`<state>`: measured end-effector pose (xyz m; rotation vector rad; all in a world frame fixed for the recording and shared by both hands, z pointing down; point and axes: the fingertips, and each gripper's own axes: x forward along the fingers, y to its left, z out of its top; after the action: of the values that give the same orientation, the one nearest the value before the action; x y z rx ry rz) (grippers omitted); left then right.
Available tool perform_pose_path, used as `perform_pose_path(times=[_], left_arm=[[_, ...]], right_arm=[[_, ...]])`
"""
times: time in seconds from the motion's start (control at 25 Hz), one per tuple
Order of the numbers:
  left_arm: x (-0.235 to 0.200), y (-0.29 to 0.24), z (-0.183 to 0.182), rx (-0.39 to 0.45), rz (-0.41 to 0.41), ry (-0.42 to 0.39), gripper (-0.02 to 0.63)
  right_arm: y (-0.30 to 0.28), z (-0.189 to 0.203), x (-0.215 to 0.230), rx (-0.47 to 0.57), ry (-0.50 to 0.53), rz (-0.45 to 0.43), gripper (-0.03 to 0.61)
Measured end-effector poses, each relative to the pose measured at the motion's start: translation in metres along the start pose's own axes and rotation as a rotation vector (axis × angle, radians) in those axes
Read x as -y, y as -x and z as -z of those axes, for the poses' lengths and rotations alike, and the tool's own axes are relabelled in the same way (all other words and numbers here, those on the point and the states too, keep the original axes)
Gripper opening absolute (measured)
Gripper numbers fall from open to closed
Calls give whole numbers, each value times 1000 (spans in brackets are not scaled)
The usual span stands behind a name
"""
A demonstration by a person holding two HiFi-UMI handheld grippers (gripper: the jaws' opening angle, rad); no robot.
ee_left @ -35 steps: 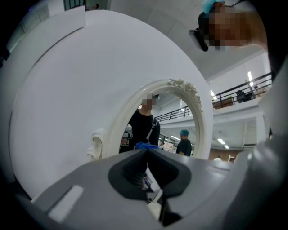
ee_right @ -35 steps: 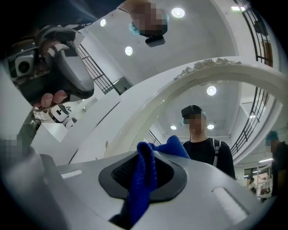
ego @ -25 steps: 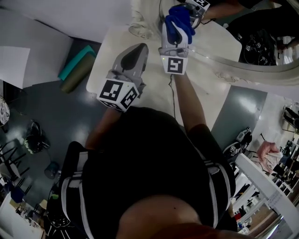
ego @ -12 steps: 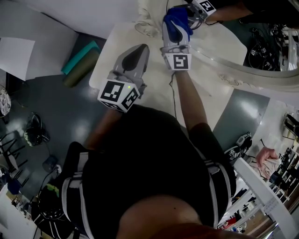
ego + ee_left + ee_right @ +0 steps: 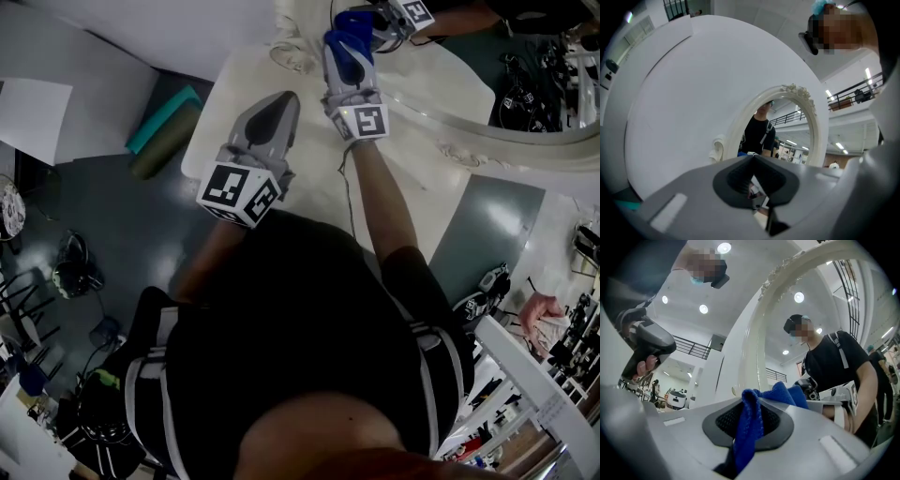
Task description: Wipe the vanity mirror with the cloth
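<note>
Because the blue cloth (image 5: 749, 427) is pinched only by a narrow fold in the jaws of the right gripper (image 5: 349, 47), at the far end of the table (image 5: 314, 173) and close against the vanity mirror (image 5: 487, 98), it could be dragged loose by a firm stroke. The glass or its ornate frame could then be struck by bare jaw tips. The mirror is not steadied. The left gripper (image 5: 272, 112), jaws pressed together on nothing, is held nearer, so the mirror could be pushed back.
</note>
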<state>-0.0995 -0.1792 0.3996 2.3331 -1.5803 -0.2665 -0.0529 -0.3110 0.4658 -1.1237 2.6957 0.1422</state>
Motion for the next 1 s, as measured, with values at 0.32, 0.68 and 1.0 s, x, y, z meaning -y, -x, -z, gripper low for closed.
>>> perform_pose_path(times=[0.32,0.68,1.0], left_arm=[[2,15,-6,14,37,-3,11],[5,36,1,26,88,15,11],[3,73,-3,-1,176,-4,11]], right_arm=[[13,-20,-24,33,-27,21,41],[64,-27,-60,-15,-73,78,41],[104,-62,-92,-23,-89,252,41]])
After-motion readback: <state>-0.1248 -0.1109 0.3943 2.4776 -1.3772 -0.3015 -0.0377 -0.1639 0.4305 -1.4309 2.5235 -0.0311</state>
